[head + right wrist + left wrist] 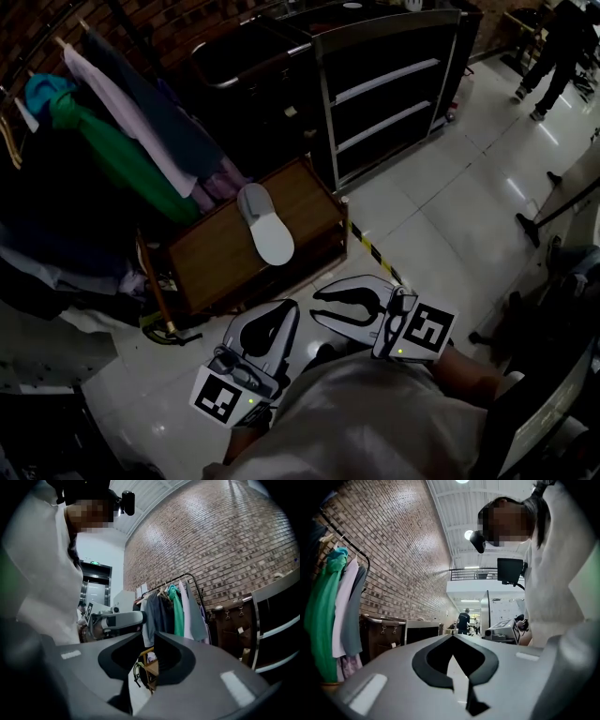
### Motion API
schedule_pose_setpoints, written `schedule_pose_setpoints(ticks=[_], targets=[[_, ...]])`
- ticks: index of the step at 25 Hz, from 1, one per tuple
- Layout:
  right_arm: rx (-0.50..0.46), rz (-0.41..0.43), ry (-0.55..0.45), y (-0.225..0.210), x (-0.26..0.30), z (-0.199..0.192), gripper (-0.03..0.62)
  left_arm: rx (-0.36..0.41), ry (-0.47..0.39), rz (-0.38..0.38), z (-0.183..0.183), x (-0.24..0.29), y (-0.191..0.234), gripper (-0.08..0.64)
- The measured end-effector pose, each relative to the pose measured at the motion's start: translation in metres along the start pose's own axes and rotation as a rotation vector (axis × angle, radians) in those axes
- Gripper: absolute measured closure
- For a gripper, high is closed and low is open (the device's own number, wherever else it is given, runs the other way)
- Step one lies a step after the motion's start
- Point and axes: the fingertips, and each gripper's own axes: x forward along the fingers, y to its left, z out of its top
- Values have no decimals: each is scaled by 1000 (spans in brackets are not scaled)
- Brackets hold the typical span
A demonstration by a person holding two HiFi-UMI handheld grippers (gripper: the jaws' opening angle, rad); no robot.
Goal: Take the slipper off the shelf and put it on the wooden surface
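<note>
A light grey slipper (pixel 265 225) lies sole-down on the low wooden surface (pixel 211 258), near its right end, with nothing touching it. Both grippers hang close to the person's body, well short of it. My left gripper (pixel 286 307) has its tips together and holds nothing; in the left gripper view its jaws (pixel 451 639) point toward the far hall. My right gripper (pixel 317 304) stands a little apart at the tips, empty; in the right gripper view (pixel 149 639) a narrow gap shows between its jaws, facing the clothes rack. Neither gripper view shows the slipper.
A dark shelf unit (pixel 389 94) with bare light shelves stands behind the wooden surface. A rack of hanging clothes (pixel 112 141) fills the left. Yellow-black tape (pixel 370 248) marks the glossy tiled floor. A person (pixel 553 52) walks at the far right.
</note>
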Motion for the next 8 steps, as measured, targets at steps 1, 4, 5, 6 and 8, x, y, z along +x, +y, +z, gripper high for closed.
schedule_pose_setpoints(ticks=[1,4,5,6,8], targets=[[1,6,1,4,3,-1,508,-4,-1,-7,0,-2,0,568],[-16,34,13,16,14,-2,509,7,-40,-38,13,-4,-2,568],[-22,42,11,20,17,0,509,15,-55,-46,19,-5,-3,568],[-28,48,7,24,20,1,509,21,-59,-50,22,-7,-3,568],[-37,59,0,33,24,3,511,27,-56,-50,26,-13,-4,568]])
